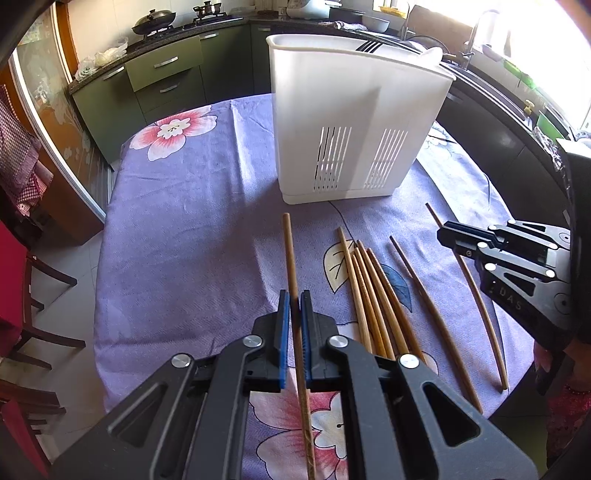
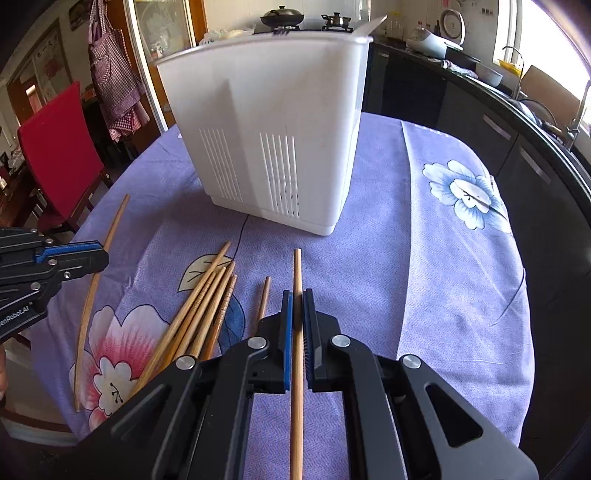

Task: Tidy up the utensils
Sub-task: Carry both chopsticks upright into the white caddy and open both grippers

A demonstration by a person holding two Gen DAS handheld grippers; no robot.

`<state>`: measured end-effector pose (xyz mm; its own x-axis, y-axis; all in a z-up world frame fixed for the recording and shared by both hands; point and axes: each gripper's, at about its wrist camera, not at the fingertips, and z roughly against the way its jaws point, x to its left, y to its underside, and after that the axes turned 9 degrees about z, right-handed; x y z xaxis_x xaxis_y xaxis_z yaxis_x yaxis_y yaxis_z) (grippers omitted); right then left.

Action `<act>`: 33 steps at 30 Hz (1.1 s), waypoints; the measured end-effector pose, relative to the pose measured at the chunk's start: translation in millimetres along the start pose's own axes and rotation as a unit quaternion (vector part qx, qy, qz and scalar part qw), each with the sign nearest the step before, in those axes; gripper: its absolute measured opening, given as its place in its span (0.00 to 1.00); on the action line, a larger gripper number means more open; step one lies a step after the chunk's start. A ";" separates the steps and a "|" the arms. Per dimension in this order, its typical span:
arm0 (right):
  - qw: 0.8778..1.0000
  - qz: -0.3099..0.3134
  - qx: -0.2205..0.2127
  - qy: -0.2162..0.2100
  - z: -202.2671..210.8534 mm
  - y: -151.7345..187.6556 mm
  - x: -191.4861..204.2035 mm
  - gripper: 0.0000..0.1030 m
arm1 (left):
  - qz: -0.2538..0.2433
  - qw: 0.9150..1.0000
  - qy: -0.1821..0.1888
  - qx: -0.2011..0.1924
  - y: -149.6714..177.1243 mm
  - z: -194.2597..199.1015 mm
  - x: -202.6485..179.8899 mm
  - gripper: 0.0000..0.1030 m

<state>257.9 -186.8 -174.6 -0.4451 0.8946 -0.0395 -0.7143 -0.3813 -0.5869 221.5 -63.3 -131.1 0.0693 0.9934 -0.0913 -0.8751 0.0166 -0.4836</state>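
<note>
Purple floral tablecloth (image 1: 184, 221) over a round kitchen table. Near the far middle, upright, a white plastic utensil holder (image 1: 354, 122) with slotted vents low on its walls; dark fork tines (image 1: 369, 46) poking above its rim. In front of the holder, lying on the cloth, a loose bundle of wooden chopsticks (image 1: 373, 291), fanned side by side and touching. Just right of the bundle, apart from it, one darker single chopstick (image 1: 424, 291) flat on the cloth. Left gripper (image 1: 295, 299) nearly closed, blue pads pinching one brown chopstick (image 1: 290, 254) that points toward the holder, left of the bundle. Right gripper (image 2: 297, 299) likewise nearly closed, clamped on a lighter chopstick (image 2: 297, 273) aimed at the holder's base. Behind the table, dark green cabinets (image 1: 166, 81), a wok (image 1: 153, 20) on the stove, and a red chair (image 2: 59, 147) at the side.
</note>
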 end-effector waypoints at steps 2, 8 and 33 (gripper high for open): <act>1.000 0.000 -0.017 0.002 14.5 -1.3 -0.4 0.06 | -0.002 1.000 0.000 -0.007 0.0 5.5 -1.0 0.06; 0.999 0.002 -0.048 0.007 51.7 -0.8 5.0 0.06 | -0.007 1.000 0.001 -0.026 0.0 22.7 -1.3 0.06; 0.988 -0.022 -0.154 0.015 160.8 8.9 -11.6 0.06 | -0.022 0.994 0.018 -0.101 -8.5 93.2 -13.5 0.05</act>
<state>169.8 -238.0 -49.4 -0.3975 0.9171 -0.0297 -0.5322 -0.2568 -0.8067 183.4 -66.3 -44.6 0.1256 0.9875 -0.0956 -0.7571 0.0331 -0.6524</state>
